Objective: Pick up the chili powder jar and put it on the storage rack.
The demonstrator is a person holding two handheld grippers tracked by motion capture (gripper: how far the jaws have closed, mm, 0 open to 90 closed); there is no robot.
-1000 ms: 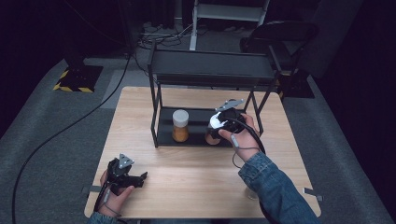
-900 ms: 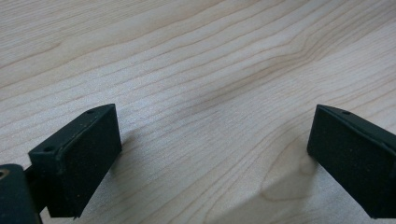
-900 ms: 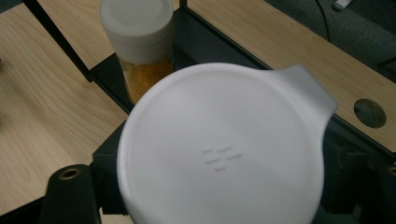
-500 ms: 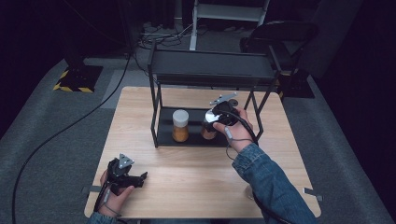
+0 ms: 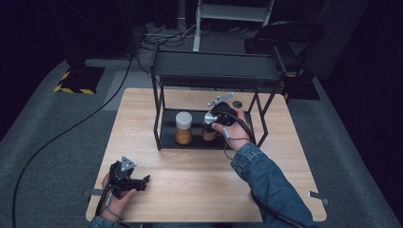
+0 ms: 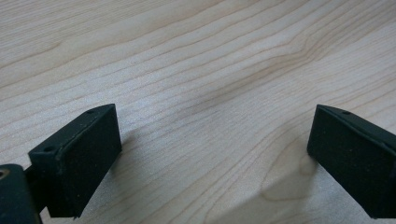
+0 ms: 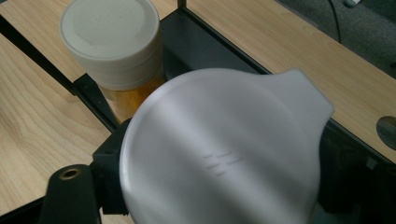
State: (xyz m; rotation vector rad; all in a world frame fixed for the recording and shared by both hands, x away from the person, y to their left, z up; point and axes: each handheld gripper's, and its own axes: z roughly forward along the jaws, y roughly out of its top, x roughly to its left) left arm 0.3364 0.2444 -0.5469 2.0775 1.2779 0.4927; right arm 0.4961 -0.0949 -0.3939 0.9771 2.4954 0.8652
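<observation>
A black two-level rack stands on the wooden table. On its lower tray stands a jar with a white lid and orange contents, also seen in the right gripper view as the white-lidded jar. My right gripper reaches under the top shelf, shut on a second jar with a silver lid, just right of the first jar. The silver lid hides most of my jaws. My left gripper rests open near the table's front left, its pads wide apart over bare wood.
The rack's black posts and top shelf hem in the lower tray. A round hole is cut in the table behind the rack. A cable runs over the grey floor at the left, and a dark chair stands behind.
My right gripper has carried the silver-lidded jar a little left and farther in under the rack, closer to the white-lidded jar. The left gripper has stayed put.
</observation>
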